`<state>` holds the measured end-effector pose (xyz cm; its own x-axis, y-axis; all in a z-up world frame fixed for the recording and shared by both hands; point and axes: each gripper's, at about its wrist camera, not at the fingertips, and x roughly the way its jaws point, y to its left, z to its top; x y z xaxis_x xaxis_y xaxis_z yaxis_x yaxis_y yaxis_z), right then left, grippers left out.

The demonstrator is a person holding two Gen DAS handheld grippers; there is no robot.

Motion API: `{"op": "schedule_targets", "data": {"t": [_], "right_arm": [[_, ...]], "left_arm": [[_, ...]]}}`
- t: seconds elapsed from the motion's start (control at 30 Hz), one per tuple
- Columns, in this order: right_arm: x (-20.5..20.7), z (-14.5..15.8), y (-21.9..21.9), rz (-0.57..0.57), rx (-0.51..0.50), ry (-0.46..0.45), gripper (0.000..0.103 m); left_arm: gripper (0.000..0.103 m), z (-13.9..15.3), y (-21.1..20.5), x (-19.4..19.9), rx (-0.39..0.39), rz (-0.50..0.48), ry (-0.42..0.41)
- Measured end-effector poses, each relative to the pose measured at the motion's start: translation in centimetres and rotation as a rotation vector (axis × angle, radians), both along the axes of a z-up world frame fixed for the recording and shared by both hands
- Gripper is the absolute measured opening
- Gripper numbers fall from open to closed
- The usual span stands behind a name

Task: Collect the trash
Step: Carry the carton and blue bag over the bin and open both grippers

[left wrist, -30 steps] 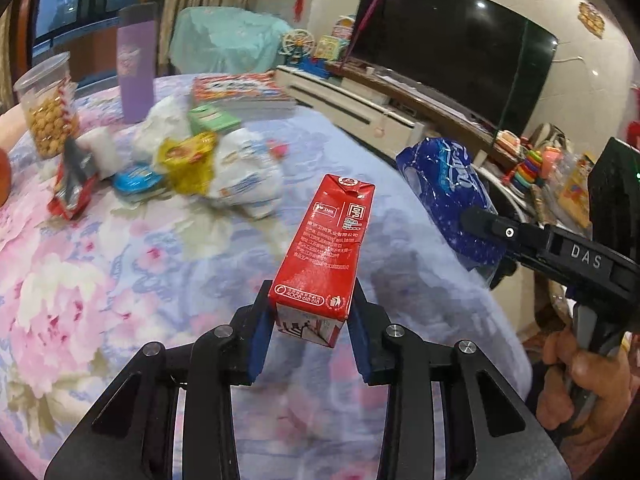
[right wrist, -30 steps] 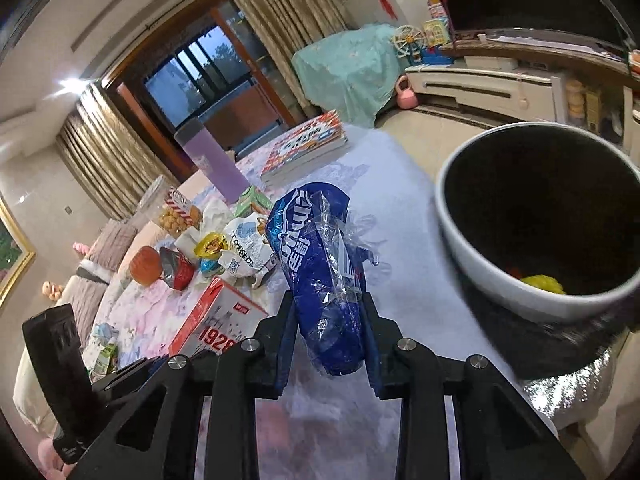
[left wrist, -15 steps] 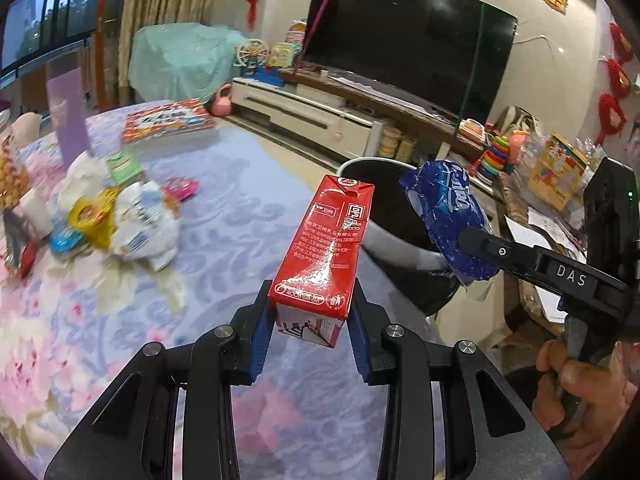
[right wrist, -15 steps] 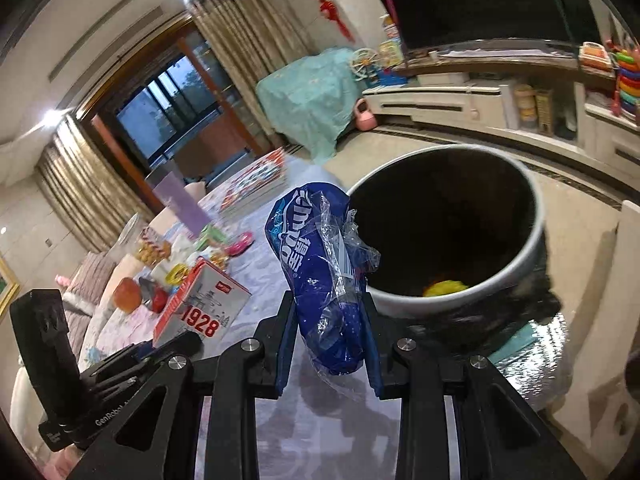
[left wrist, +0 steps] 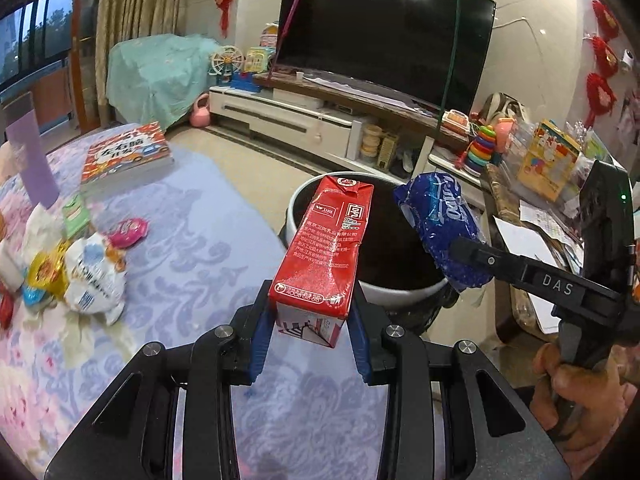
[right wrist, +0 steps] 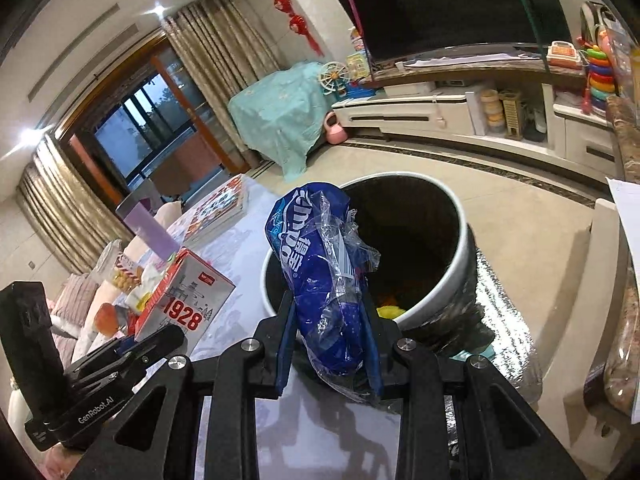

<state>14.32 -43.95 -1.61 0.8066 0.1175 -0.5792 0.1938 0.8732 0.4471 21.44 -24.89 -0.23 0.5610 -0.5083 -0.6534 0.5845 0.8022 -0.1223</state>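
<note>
- Nearest in the left wrist view, the left gripper [left wrist: 310, 320] pinches a red milk carton [left wrist: 326, 256] between its blue pads, gripping the carton's lower end so that it sticks up and leans away from the camera.
- Nearest in the right wrist view, the right gripper [right wrist: 328, 344] pinches a crumpled blue plastic wrapper [right wrist: 324, 280], with both pads pressed against its sides.
- In the left view, the right gripper also shows at the right edge, held by a hand [left wrist: 576, 392], with the blue wrapper over the bin's far-right rim.
- Just beyond both grippers stands a round trash bin [right wrist: 460, 248] with a white rim and dark inside, beside the edge of the table [left wrist: 192, 240]. Something yellow lies at its bottom.
- The table has a floral purple cloth. To the left on it lies a heap of wrappers [left wrist: 80, 272], well apart from the bin.
- Further back on the table lies a red picture book [left wrist: 126, 156].
- Farthest away, a large dark television [left wrist: 380, 36] stands on a low white cabinet against the wall.
</note>
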Motion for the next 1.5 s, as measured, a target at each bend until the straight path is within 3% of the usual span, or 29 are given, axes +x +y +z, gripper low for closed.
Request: {"op": "schedule_targets", "data": {"t": [0.63, 1.33, 1.4, 1.5], "right_arm": [[2.1, -0.2, -2.7, -0.006, -0.014, 0.046, 0.030], [4.3, -0.5, -4.1, -0.006, -0.030, 0.092, 0.034], [4.4, -0.5, -4.3, -0.009, -0.032, 0.091, 0.034], [4.3, -0.4, -4.3, -0.014, -0.030, 0.091, 0.044]], "left_arm": [[0.033, -0.3, -5.6, 2.6, 0.070, -0.056, -0.018], [0.034, -1.6, -7.6, 4.7, 0.088, -0.053, 0.028], [0.041, -1.6, -7.4, 4.7, 0.076, -0.052, 0.034], [0.050, -1.3, -6.8, 4.5, 0.068, -0.033, 0.020]]}}
